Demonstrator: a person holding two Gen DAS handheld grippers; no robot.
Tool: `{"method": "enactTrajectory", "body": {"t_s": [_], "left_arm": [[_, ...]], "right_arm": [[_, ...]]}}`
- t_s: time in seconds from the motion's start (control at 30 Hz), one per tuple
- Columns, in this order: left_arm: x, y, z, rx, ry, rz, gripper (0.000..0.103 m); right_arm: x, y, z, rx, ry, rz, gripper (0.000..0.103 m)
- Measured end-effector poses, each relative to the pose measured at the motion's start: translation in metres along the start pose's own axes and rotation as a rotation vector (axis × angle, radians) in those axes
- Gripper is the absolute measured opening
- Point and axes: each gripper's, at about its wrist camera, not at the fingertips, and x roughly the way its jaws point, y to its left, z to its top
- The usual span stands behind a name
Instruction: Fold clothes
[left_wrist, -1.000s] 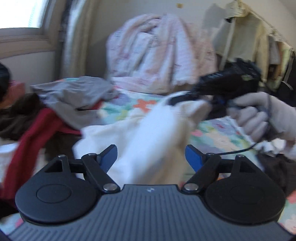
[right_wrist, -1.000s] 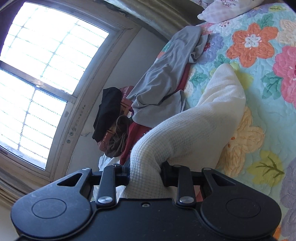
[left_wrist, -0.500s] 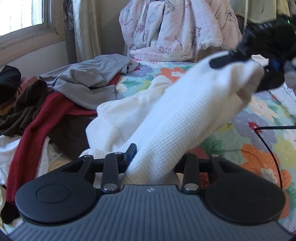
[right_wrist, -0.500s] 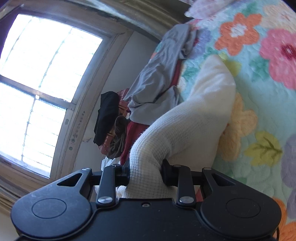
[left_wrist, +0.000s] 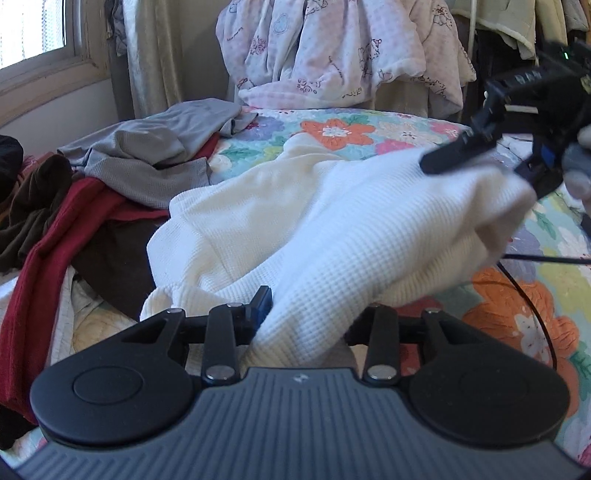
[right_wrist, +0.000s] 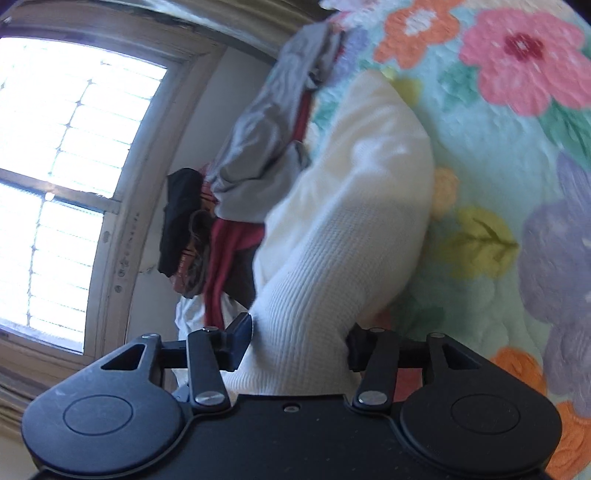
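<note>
My left gripper has just clamped onto the white waffle-knit top; my right gripper keeps its jaws pinched on the other end. The top now spans between them over the floral quilt, ready for folding.

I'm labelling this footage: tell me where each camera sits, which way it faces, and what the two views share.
Left wrist: on the left gripper, facing across the bed; the right gripper shows.
Right wrist: on the right gripper, rolled sideways, facing the window.
Shared: white waffle garment clamped by both, grey clothes, floral quilt.
</note>
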Motion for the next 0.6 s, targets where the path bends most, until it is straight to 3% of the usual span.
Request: {"method": "enactTrajectory", "body": {"t_s": [0.2,0.3,0.33,0.47,0.57,0.6], "left_arm": [[0.002,0.006,-0.002,-0.017,-0.001,-0.012,0.038],[0.003,0.011,-0.002,-0.038,0.010,-0.019,0.038],[0.004,0.014,-0.002,-0.052,0.013,-0.029,0.038],[0.001,0.020,-0.003,-0.070,0.001,-0.055,0.041],[-0.005,0.015,-0.002,-0.046,-0.025,-0.081,0.053],[-0.007,0.010,-0.001,-0.024,-0.041,-0.083,0.062]], "right_arm": [[0.013,-0.023,-0.016,0.067,0.020,-0.020,0.065],[0.020,-0.035,-0.029,0.079,0.012,0.016,0.067],[0.021,-0.038,-0.033,0.072,0.002,0.028,0.066],[0.022,-0.038,-0.037,0.055,-0.033,0.072,0.038],[0.011,-0.024,-0.027,0.041,-0.085,0.127,0.036],[0.007,-0.017,-0.024,0.029,-0.095,0.138,0.036]]}}
